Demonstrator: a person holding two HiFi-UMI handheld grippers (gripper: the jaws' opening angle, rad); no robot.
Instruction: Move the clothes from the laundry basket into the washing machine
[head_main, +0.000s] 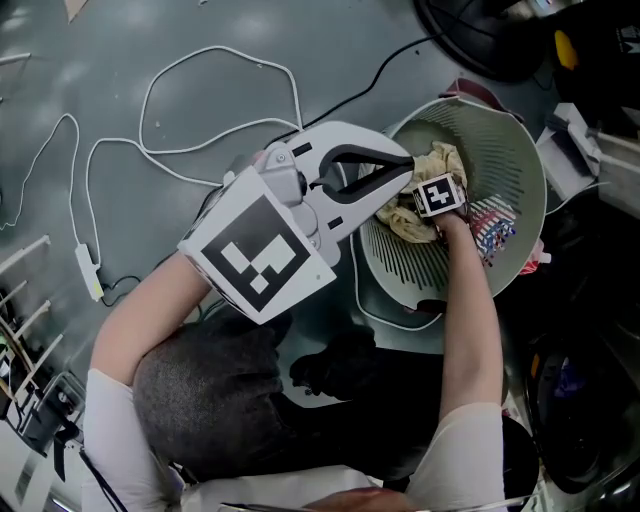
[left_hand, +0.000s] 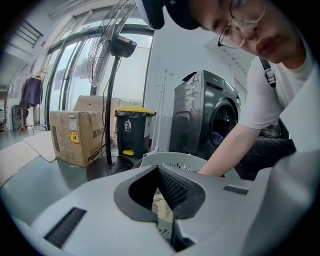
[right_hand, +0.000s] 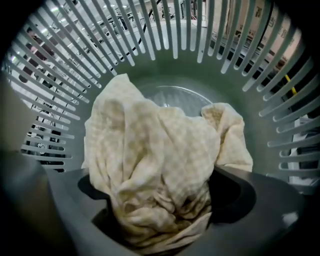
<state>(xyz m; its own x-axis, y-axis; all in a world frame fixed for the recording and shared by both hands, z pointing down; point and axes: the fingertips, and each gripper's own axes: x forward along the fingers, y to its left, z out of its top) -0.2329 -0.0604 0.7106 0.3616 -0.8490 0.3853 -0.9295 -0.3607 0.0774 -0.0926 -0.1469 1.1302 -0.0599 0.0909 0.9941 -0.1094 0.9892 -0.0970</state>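
The left gripper (head_main: 405, 172) is nearest the head camera, a big white body with a square-marked cube, lying toward 9 o'clock of the laundry basket (head_main: 520, 150) and pointing at its rim. Its jaws meet at the tips with nothing between them. The left gripper view looks past the closed tips (left_hand: 159, 170) to the basket's pale rim (left_hand: 170, 159).

Just past it, the right gripper (head_main: 418, 210) reaches down inside the basket, clamped on a cream checked cloth (head_main: 435, 160). In the right gripper view the cloth (right_hand: 150, 165) is bunched between the jaws (right_hand: 160, 225) and rises in front of the slatted basket wall (right_hand: 280, 100). At 4 o'clock of the right gripper, a red and blue striped cloth (head_main: 495, 228) lies against the basket's inner wall.

Farther out, toward 10 o'clock, a white cable (head_main: 215, 48) loops over the grey floor (head_main: 100, 60).

In the left gripper view, the washing machine (left_hand: 200, 120) stands beyond the basket at 12 o'clock, its round door facing right. At its 9 o'clock stand a dark bin with a yellow lid (left_hand: 131, 132), a standing fan (left_hand: 107, 60) and a cardboard box (left_hand: 75, 137).
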